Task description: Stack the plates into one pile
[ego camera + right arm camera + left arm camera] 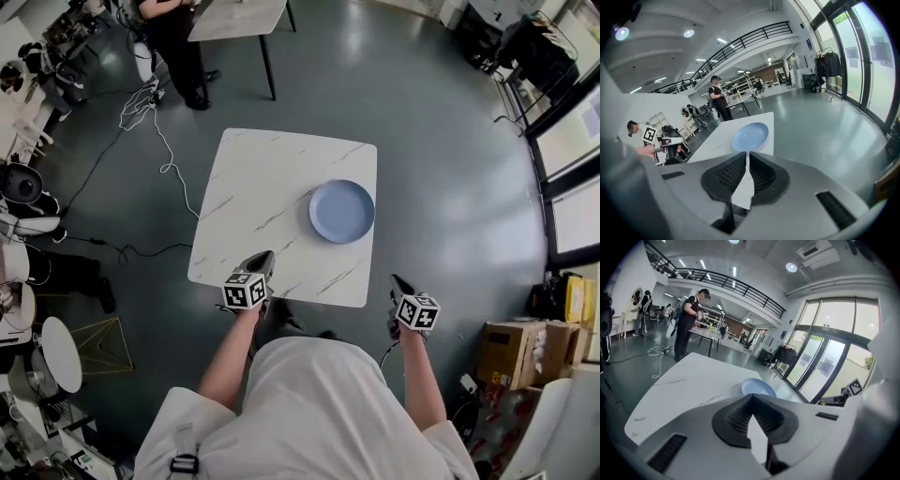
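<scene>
1. White shirt [319, 412] of the person wearing the camera fills the bottom of the head view.
2. Grey floor [441, 141] spreads around everything else, smooth and slightly glossy.
3. On it stands a square white desk [272, 187] with faint grey marble veins.
4. One pale blue plate [342, 211] lies flat on the right part of the desk, close to the right edge. A thin pinkish edge shows under its rim in the right gripper view, so I cannot tell whether more plates lie beneath.
5. Left tool [264, 254] hangs over the near edge of the desk, well apart from the plate, its jaws pressed together on nothing.
6. Right tool [397, 279] is off the desk, just past its near right corner, with its jaws likewise closed and empty.
</scene>
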The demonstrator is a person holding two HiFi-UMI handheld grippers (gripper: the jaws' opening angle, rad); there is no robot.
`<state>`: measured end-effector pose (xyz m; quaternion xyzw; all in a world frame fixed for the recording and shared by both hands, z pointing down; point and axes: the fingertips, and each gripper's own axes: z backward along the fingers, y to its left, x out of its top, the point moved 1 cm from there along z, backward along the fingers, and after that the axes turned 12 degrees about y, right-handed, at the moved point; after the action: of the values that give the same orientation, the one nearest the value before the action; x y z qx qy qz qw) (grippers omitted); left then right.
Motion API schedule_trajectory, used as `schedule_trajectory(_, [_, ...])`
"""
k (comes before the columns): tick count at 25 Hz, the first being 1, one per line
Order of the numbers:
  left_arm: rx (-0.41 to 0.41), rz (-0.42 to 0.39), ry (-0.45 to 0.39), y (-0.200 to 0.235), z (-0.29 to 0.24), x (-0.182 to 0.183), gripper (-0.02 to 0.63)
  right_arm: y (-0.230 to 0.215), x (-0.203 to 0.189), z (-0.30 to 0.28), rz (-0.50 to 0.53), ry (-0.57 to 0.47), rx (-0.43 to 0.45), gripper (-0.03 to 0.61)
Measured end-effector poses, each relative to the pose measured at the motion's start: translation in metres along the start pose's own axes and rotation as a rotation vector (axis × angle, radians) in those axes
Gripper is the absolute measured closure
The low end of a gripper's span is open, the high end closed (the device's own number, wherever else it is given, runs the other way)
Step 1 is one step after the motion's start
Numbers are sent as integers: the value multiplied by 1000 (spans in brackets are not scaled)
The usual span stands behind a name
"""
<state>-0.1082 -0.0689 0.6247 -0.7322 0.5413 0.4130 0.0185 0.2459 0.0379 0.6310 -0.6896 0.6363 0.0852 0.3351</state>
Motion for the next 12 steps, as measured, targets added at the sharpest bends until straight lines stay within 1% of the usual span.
schedule_trajectory(2, [10,-1,-14,-15,6,-9,601,-6,1,12,36,-15,8,540])
schedule_trajectory(6, [26,21,-53,-37,30,-28,600,-7,4,38,93,-62,17,540])
schedule_trajectory(9, [32,25,-93,-52,47,-37,600,-5,7,54,125,-104,23,540])
schedule_trajectory(12, [45,26,-117,-67,61,-51,600,-4,0,68,145,-121,43,540])
